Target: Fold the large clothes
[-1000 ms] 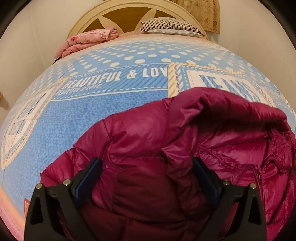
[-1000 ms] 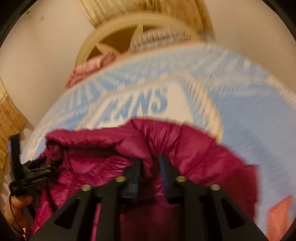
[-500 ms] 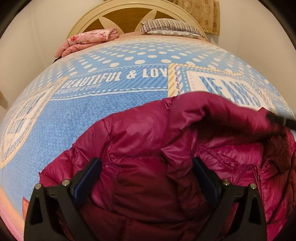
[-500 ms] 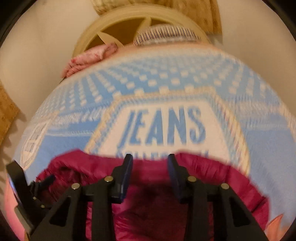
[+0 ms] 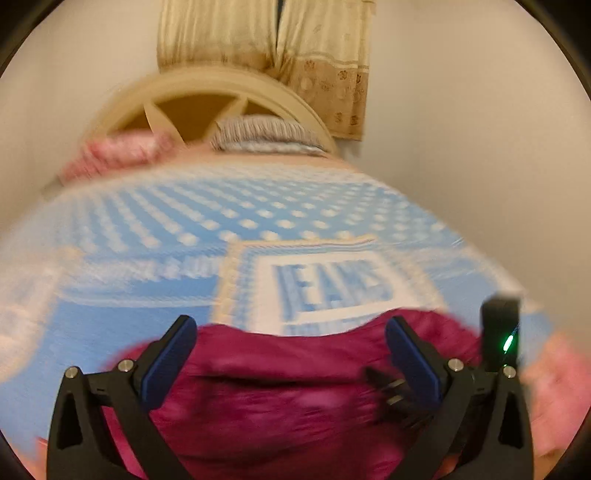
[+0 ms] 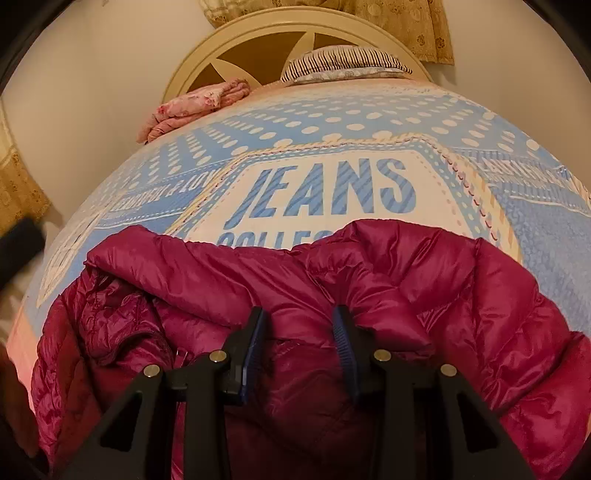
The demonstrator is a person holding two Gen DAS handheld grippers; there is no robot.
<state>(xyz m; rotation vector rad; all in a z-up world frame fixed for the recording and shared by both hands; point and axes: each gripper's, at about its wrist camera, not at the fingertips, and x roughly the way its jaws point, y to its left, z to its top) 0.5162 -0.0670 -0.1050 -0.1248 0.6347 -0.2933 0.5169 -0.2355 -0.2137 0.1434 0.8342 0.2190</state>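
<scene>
The left gripper [image 5: 291,354] has its jaws spread wide, the blue pads [image 5: 168,360] standing well apart with nothing between them; it hangs over the near part of a magenta puffer jacket [image 5: 280,398], and the left wrist view is blurred. The right gripper [image 6: 301,332] has its jaws at a narrow gap, and a ridge of the jacket [image 6: 295,295] rises between the pads; whether the pads actually press on the cloth I cannot tell. In the left wrist view, part of the right gripper's dark body with a green light [image 5: 508,341] shows at the right edge, beside the left gripper's right finger.

The jacket lies bunched on the near end of the bed, its shiny quilted shell folded over on itself, with a darker quilted lining [image 6: 110,317] showing at the left. Its far edge overlaps the white panel of the blue bedspread [image 6: 535,229], just under the word JEANS [image 6: 325,192].

Farther off, white dots cover the spread. At the far end a striped pillow [image 6: 343,62] leans against the cream arched headboard [image 6: 258,33], and a folded pink floral blanket [image 6: 195,105] lies to its left. A beige patterned curtain [image 6: 417,22] hangs behind the headboard
</scene>
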